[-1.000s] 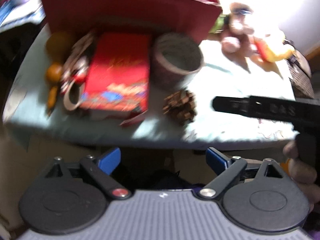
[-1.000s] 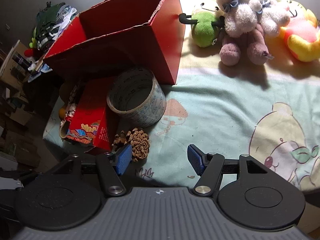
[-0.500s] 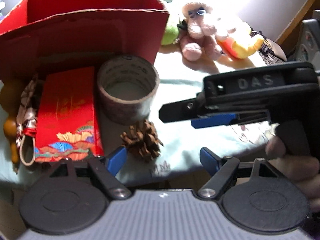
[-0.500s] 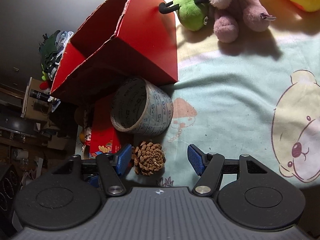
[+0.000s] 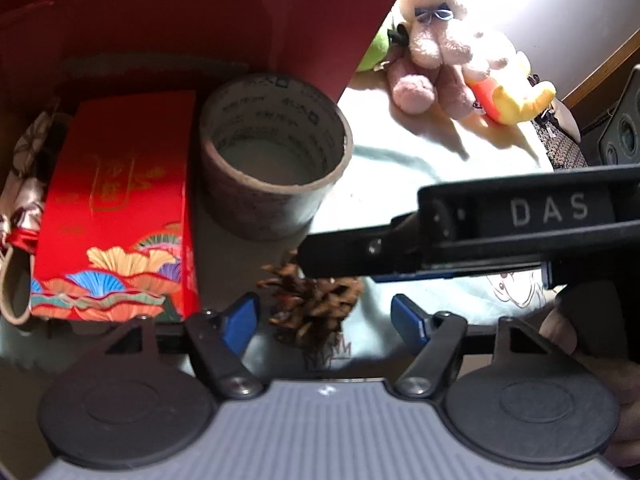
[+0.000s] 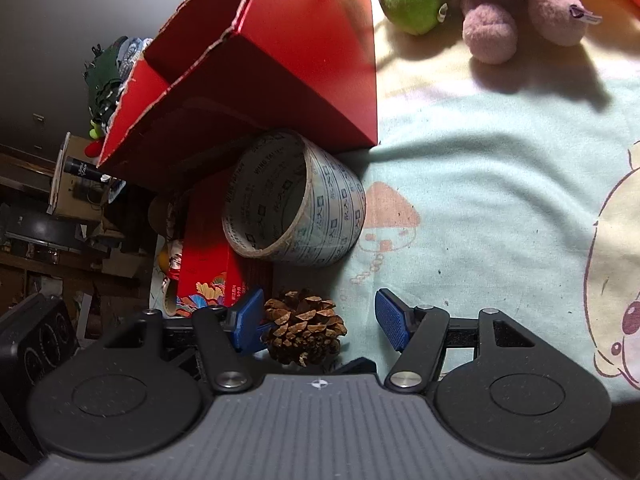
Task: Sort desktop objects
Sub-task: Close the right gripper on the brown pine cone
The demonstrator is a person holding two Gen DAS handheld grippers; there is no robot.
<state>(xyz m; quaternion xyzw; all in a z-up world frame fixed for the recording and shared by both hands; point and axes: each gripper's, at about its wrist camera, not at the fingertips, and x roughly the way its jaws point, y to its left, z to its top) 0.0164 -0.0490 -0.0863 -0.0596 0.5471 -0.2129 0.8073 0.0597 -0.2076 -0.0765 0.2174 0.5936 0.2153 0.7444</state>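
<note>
Pale cloth (image 6: 480, 208) carries a pinecone (image 6: 306, 326), half-hidden between released right tool (image 6: 320, 320) fingers.

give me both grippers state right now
Left gripper: open, empty, brown pine cone lying between its jaws.
Right gripper: open, empty, jaws either side of the cone.

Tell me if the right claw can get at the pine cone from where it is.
Probably yes. The right claw is open, and the pine cone lies between its fingers, with nothing in between. The tape roll stands clear behind it.
</note>
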